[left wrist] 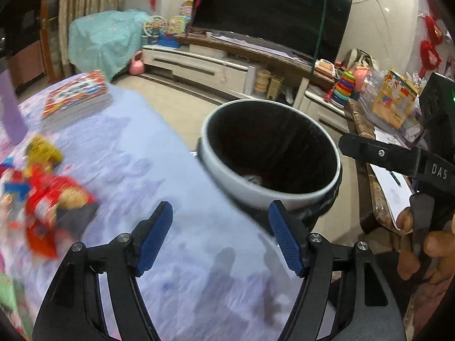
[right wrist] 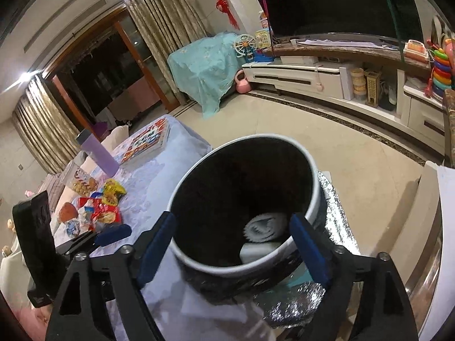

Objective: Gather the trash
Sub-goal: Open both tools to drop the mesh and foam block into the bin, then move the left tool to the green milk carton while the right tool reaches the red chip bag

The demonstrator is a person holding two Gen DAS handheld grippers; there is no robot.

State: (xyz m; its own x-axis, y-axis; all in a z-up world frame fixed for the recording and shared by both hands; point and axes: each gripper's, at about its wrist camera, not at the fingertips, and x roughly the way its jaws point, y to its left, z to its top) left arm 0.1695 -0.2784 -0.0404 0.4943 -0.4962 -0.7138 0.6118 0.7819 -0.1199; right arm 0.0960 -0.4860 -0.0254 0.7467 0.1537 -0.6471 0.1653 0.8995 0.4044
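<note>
Living room at night, TV (left wrist: 273, 8) on the far wall, lavender-covered table (left wrist: 176, 270) in the foreground. Landmark: the bin (right wrist: 241, 199), black inside, white-rimmed, standing off the table's edge on a silver foil mat (right wrist: 338, 221). Down in the bin, a pale crumpled wad (right wrist: 266, 226) and a pale flat piece (right wrist: 256, 251) beneath it. Well left of the bin, on the table, a heap of snack wrappers (right wrist: 102, 210), red and yellow, blurred in the left wrist view. Beyond the wrappers, further from the bin, a purple bottle (right wrist: 99, 156) and a stack of books (right wrist: 148, 142).

Right gripper (right wrist: 233, 250) poised over the bin's near rim, jaws spread wide, nothing between the blue pads (right wrist: 308, 248) but the open mouth of the bin. Left gripper (left wrist: 220, 236) just left of the bin, over bare cloth, jaws apart too, holding nothing. Right pad (left wrist: 284, 238) of that gripper overlapping the bin's wall in the picture; contact not clear.
</note>
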